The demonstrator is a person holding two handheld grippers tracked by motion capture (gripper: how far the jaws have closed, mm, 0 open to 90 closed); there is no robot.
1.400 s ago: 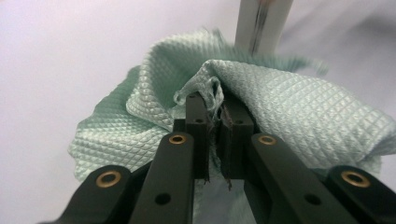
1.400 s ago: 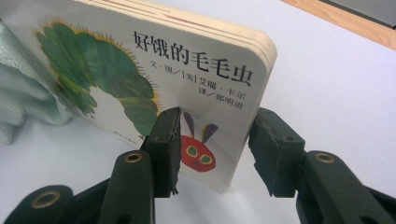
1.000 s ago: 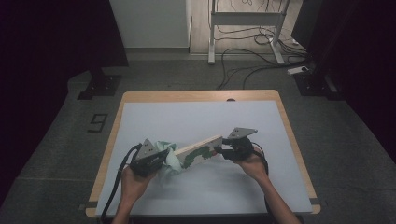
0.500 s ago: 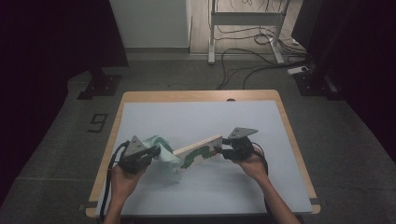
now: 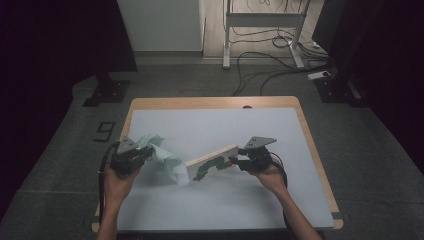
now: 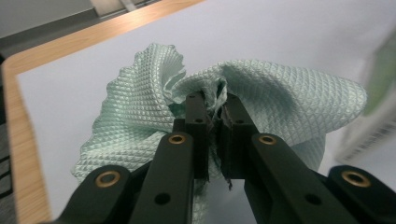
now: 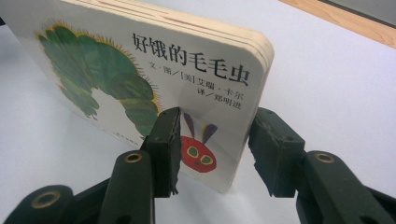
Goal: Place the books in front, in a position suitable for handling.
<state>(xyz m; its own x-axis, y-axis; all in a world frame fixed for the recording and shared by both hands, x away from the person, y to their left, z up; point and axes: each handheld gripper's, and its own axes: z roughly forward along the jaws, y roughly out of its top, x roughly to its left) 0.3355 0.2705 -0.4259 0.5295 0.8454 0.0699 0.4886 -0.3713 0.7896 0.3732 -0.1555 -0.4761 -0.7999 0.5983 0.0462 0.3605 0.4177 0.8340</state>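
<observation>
Left claw (image 6: pixel 212 112) is clamped tight on the mint cloth (image 6: pixel 285 88), left of the board book (image 7: pixel 140 70). Right claw (image 7: pixel 212 144) grips the book's end, tilted up off the bench (image 5: pixel 210 120). Risk: one-ended grip, so a hard wipe could twist it loose.

Wood-edged table (image 5: pixel 215 103) with grey top, floor cables (image 5: pixel 260 55), metal stand (image 5: pixel 262 20)

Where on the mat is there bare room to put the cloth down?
The far half of the grey mat lies bare, between the wooden table edge and the cloth. The near strip between the two forearms looks bare too. The middle is crowded: the left hand-held gripper pinches the cloth, and the right hand-held gripper holds the board book.
</observation>
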